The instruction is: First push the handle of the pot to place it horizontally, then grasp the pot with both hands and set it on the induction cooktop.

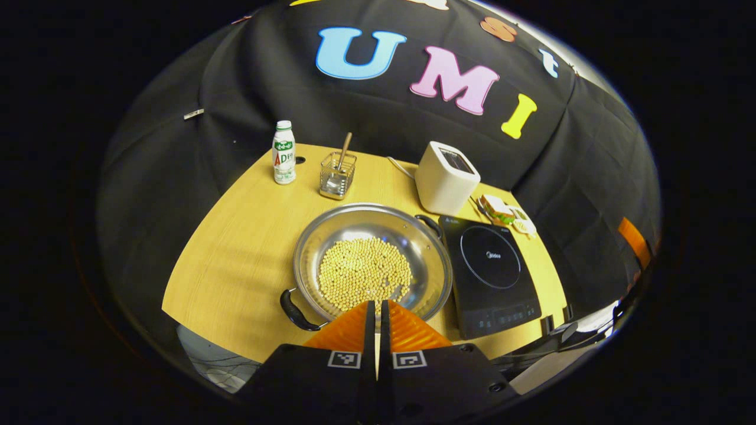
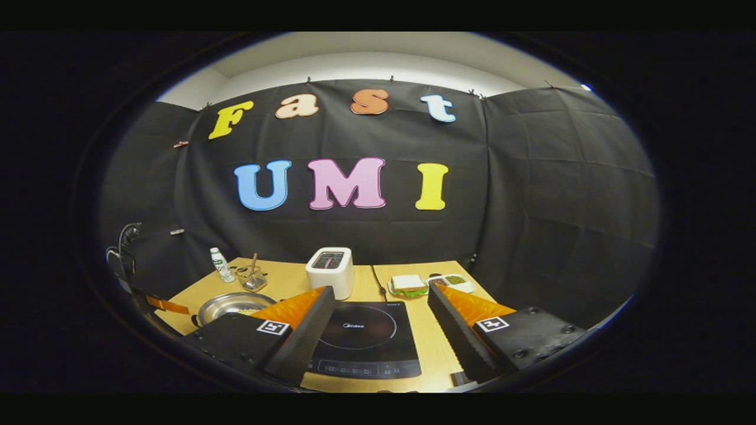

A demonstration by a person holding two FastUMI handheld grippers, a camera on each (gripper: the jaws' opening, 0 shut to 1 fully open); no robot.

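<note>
A wide, shallow stainless-steel pot filled with pale yellow beans is being seen on the light wooden table, just beside the flat black induction cooktop and not on it. Its two black handles are being found on a slant, one at the near left, the other at the far right by the cooktop, so the handle push is judged as not yet done, with the two-handed lift and placement also remaining. The left gripper is being held just short of the pot's near rim with its orange fingers pressed together on nothing. The right gripper is being held spread wide above the cooktop, empty, well apart from the pot.
</note>
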